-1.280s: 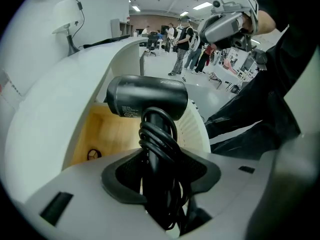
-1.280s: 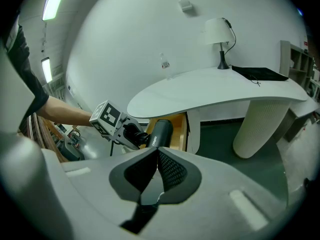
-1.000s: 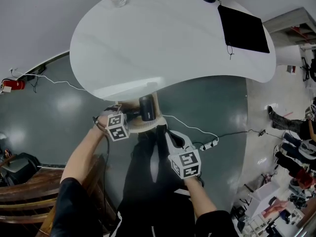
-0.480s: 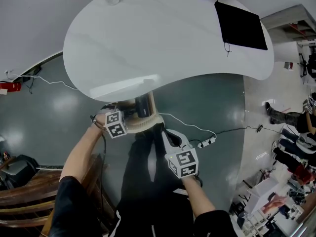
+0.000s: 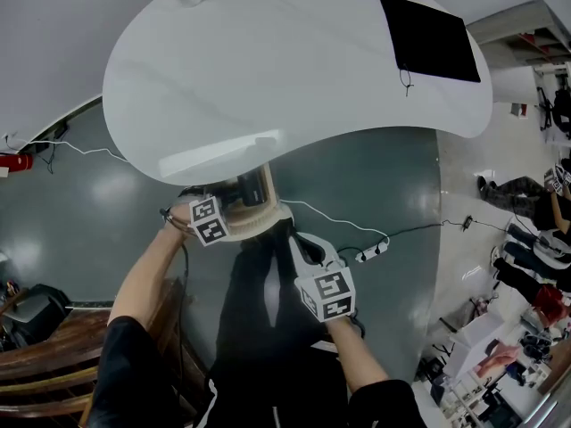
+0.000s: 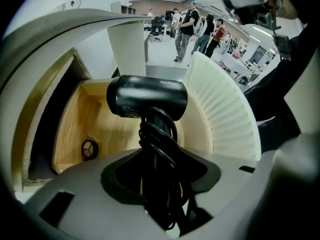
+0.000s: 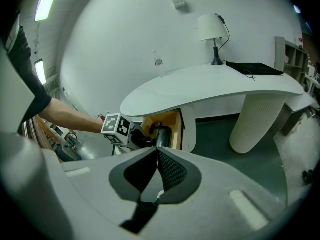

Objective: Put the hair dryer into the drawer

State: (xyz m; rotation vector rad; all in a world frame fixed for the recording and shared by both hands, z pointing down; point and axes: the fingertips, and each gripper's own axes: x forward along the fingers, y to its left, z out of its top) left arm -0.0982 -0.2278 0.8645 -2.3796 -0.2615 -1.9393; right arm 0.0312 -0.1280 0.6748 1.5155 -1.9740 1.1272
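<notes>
Jaws of the left gripper [image 6: 159, 170] pinch the cord-wrapped handle of the one hair dryer [image 6: 146, 98], held inside the single open drawer [image 6: 82, 115] under the white bench [image 5: 294, 69]; the right gripper [image 7: 156, 156], jaws pressed together and empty, hovers apart

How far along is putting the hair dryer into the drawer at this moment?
Done: the wooden drawer under the white table is open. In hand: the left tool grips the black hair dryer by its cord-wrapped handle, head at the drawer's opening. Left: set it down and release. The right tool is shut, empty.
</notes>
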